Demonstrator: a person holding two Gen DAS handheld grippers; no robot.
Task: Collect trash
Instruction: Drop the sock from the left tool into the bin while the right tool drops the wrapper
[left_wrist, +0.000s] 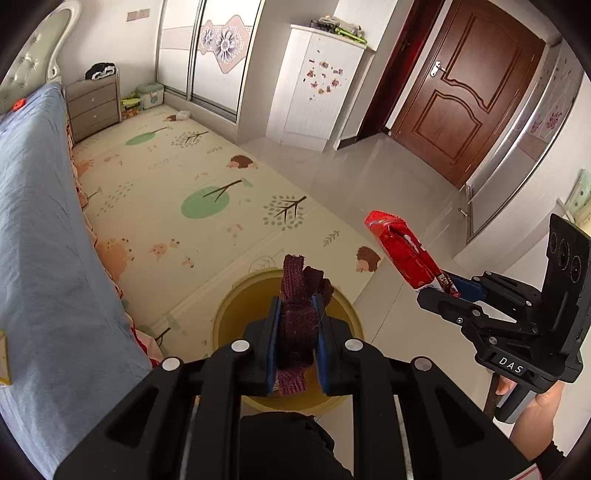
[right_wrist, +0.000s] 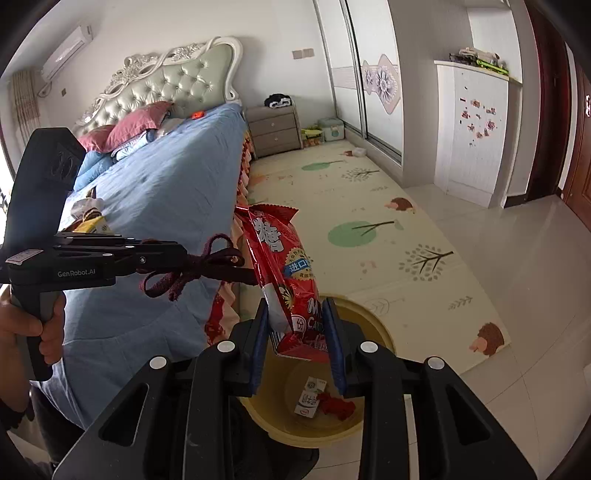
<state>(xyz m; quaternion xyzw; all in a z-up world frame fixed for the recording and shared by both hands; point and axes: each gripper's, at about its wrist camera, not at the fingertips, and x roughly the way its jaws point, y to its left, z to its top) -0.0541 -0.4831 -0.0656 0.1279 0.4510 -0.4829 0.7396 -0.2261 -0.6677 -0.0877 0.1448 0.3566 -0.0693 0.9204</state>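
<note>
I have both claws loaded and carried over the yellow bin (right_wrist: 373, 325) so each piece can fall straight in once I let go. My left claw (left_wrist: 295, 325) is clamped on a bundle of dark maroon knitted cord (left_wrist: 297, 295), which sticks out past the pads with loose ends hanging; the bin mouth sits directly beneath and just ahead of this claw, so I judge the drop is lined up. My right claw (right_wrist: 299, 332) is clamped on the lower end of a red candy bag (right_wrist: 280, 266), which stands up and away from the pads, leaning toward the bed (right_wrist: 166, 192); the bin opening lies right under this claw too. Inside the bin, below the right claw, I can see a small white carton (right_wrist: 310, 397) and a crumpled red scrap (right_wrist: 336, 404) lying on the bottom, touching each other. Off beyond the left claw, more wrappers (right_wrist: 88, 218) lie on the blue bedspread, so I reckon more trips are left.
</note>
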